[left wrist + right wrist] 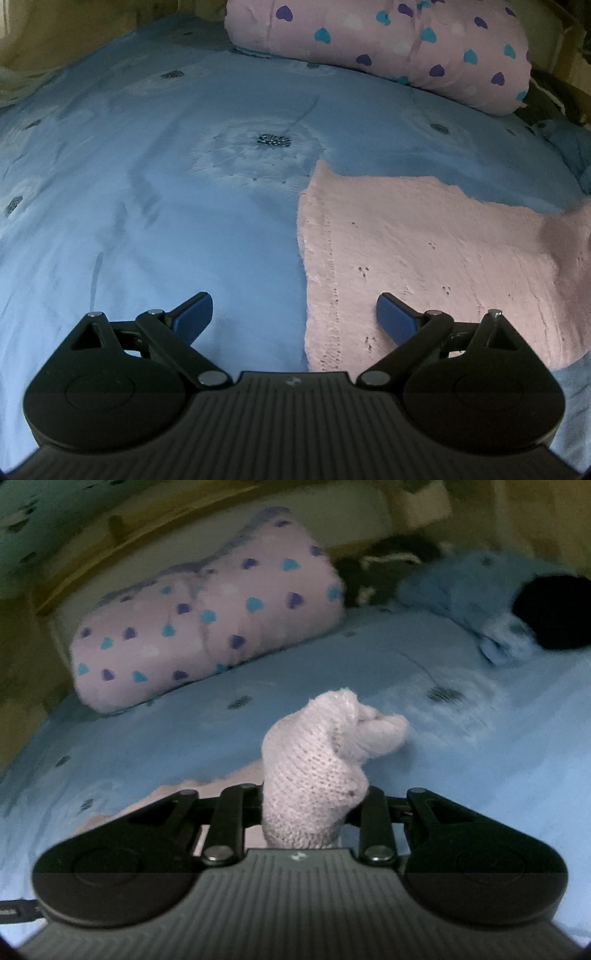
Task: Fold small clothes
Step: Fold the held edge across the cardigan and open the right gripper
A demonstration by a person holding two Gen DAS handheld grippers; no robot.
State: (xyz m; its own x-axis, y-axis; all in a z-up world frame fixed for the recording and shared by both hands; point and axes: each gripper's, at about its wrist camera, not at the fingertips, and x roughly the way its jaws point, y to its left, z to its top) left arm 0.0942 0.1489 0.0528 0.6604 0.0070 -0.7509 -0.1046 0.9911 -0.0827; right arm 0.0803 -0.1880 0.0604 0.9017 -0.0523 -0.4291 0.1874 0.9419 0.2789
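A small pink knitted garment lies on the blue bedsheet, spread to the right in the left wrist view, with its right part lifted. My left gripper is open and empty, hovering over the garment's left edge; one finger is above the sheet, the other above the knit. My right gripper is shut on a bunched part of the pink knitted garment and holds it above the sheet; its fingertips are hidden by the knit.
A pink pillow with blue and purple hearts lies at the head of the bed. A rumpled blue cloth and a black object lie at the far right. A wooden bed frame runs behind.
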